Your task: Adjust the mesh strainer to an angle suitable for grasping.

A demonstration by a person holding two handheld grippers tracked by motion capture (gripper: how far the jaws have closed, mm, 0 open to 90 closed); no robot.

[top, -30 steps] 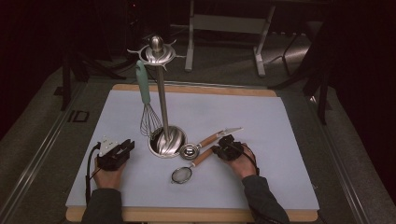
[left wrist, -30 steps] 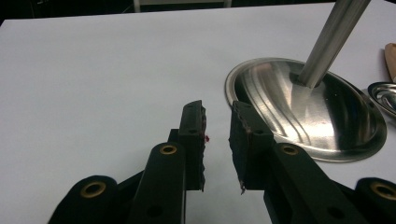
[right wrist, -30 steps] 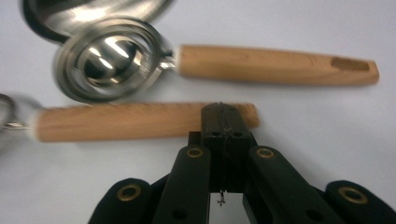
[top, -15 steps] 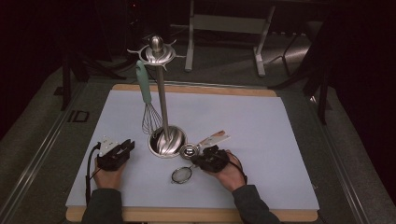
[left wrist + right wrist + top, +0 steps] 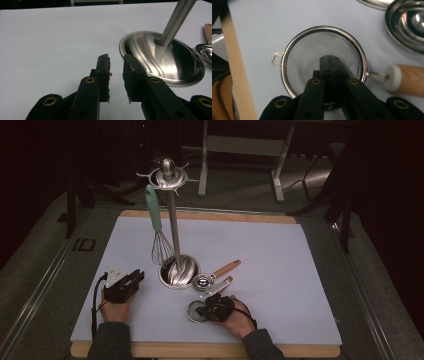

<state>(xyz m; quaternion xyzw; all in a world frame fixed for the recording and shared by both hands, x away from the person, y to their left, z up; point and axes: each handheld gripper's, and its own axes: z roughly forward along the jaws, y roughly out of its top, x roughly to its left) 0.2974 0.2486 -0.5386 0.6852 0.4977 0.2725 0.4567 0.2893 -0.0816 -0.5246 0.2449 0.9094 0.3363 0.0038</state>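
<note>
A steel utensil stand [image 5: 174, 227] rises from its round base [image 5: 178, 272] on the pale mat, with a teal-handled whisk [image 5: 155, 220] hanging from its top. Right of the base lies a metal scoop [image 5: 202, 281] with a wooden handle. A small mesh strainer [image 5: 312, 50] lies flat near the front edge, its wooden handle [image 5: 409, 80] pointing away to the right. My right gripper [image 5: 331, 62] is shut, its tips over the strainer's mesh with nothing seen between them. My left gripper [image 5: 116, 75] rests open on the mat, just left of the base [image 5: 170, 60].
The mat lies on a wooden board [image 5: 200, 350] whose front edge [image 5: 235, 75] runs close beside the strainer. The scoop's bowl [image 5: 409, 25] sits just beyond the strainer. Dark floor and metal frame legs [image 5: 280, 175] stand behind the table.
My right gripper has moved left and toward the front edge, from beside the wooden handles to over the strainer's mesh. The left gripper has stayed put.
</note>
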